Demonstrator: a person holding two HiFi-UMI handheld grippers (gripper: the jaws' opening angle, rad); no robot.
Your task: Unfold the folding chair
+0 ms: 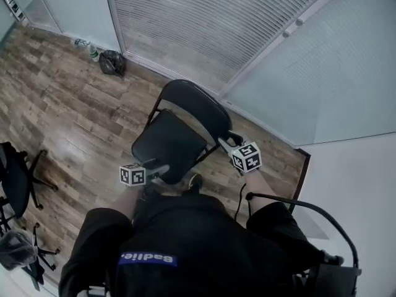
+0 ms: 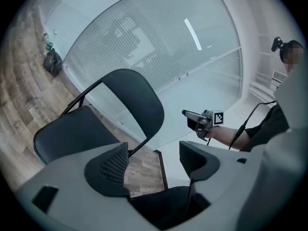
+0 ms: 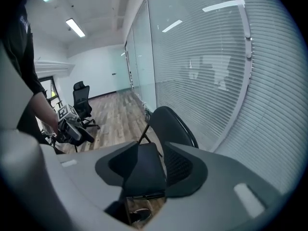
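A black folding chair stands opened on the wood floor, its seat [image 1: 168, 142] level and its backrest [image 1: 199, 106] upright toward the glass wall. My left gripper [image 1: 158, 169] hangs just off the seat's near edge, open with nothing between its fingers. My right gripper [image 1: 228, 142] is beside the backrest's right side, clear of it, jaws apart and empty. In the left gripper view the seat [image 2: 72, 136] and backrest [image 2: 134, 97] lie beyond my left gripper [image 2: 154, 158], with the right gripper [image 2: 197, 121] in the air at right. In the right gripper view the seat [image 3: 143, 172] shows past my right gripper [image 3: 153, 165].
A glass wall with blinds [image 1: 204, 23] runs behind the chair. A black bag [image 1: 112, 62] and a bottle [image 1: 83, 43] lie at its foot. A black office chair [image 1: 15, 184] stands at the left. A black cable [image 1: 297, 206] loops at my right side.
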